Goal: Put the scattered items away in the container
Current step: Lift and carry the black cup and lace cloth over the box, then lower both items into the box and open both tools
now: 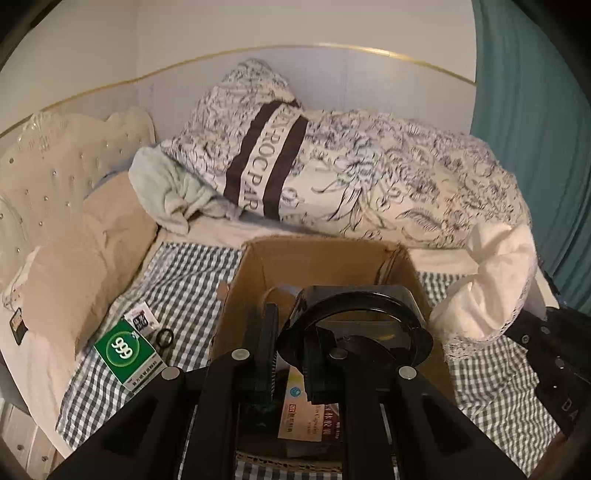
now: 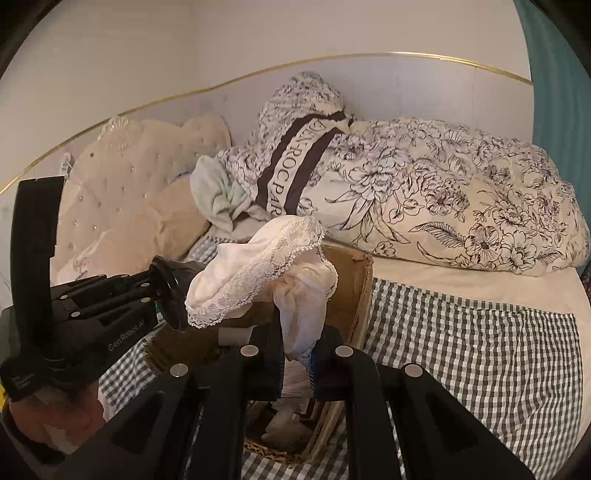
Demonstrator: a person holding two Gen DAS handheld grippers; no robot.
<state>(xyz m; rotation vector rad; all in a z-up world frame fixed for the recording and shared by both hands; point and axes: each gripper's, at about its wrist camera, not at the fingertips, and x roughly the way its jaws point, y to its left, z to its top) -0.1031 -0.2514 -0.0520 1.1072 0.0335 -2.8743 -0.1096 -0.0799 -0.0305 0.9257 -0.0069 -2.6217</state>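
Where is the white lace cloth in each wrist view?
Left wrist: the lace cloth hangs at the right edge, beside the cardboard box.
Right wrist: the same cloth fills the centre, pinched in the right hand-held gripper above the box.
Shared landmark: the brown-striped floral duvet behind the box.

Bedroom with an unmade bed

A cream tufted headboard (image 2: 140, 173) stands at nine o'clock, a floral duvet (image 2: 461, 206) heaped at one o'clock below the white wall (image 1: 295, 26); a teal curtain (image 1: 535, 129) hangs at three o'clock.
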